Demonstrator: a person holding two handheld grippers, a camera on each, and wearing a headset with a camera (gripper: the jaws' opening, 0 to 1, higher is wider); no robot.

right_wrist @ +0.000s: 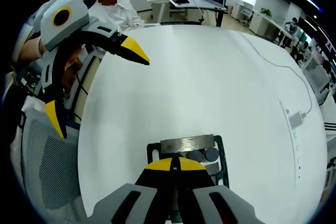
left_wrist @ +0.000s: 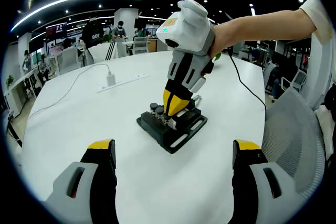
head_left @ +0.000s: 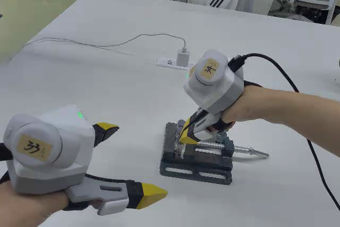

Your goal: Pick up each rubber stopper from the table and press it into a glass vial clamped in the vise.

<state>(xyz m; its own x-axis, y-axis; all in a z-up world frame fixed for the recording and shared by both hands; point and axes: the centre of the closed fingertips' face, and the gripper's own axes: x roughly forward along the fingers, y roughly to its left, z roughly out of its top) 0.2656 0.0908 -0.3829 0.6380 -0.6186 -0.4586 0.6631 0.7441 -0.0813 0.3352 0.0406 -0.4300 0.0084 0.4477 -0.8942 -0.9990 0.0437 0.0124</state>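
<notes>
- Over the vise (head_left: 197, 159) in the middle of the white table (head_left: 106, 83), the right claw (head_left: 187, 137) points down. Its yellow tips are at the top of the vise, where the vials are clamped.
- Right claw: closed, tips meeting along a thin seam. Can't tell whether a rubber stopper sits between or under the tips; that spot is hidden.
- Left claw (head_left: 129, 161): wide open and holding nothing. It hovers low over the table on the near side, well apart from the vise.
- Step in hand, as I judge it: pressing a stopper into a vial, or just at the end of that press.
- Task things: the left gripper view shows small glass vials (left_wrist: 156, 113) upright in the vise with dark tops, just beside the right claw's tips. The right gripper view shows two dark round stoppers (right_wrist: 211, 153) from above, inside the vise frame and next to its own tips.
- Next move likely calls for a straight downward push, with the claw kept upright so the glass isn't levered sideways. After that, let go and lift clear.
- View differences: the head view hides the vials behind the right claw. It does show the vise screw handle (head_left: 249, 153) poking out to one side, and a power strip (head_left: 171, 62) with a plugged-in charger farther back.
- The right gripper view also catches the left claw, jaws spread.
</notes>
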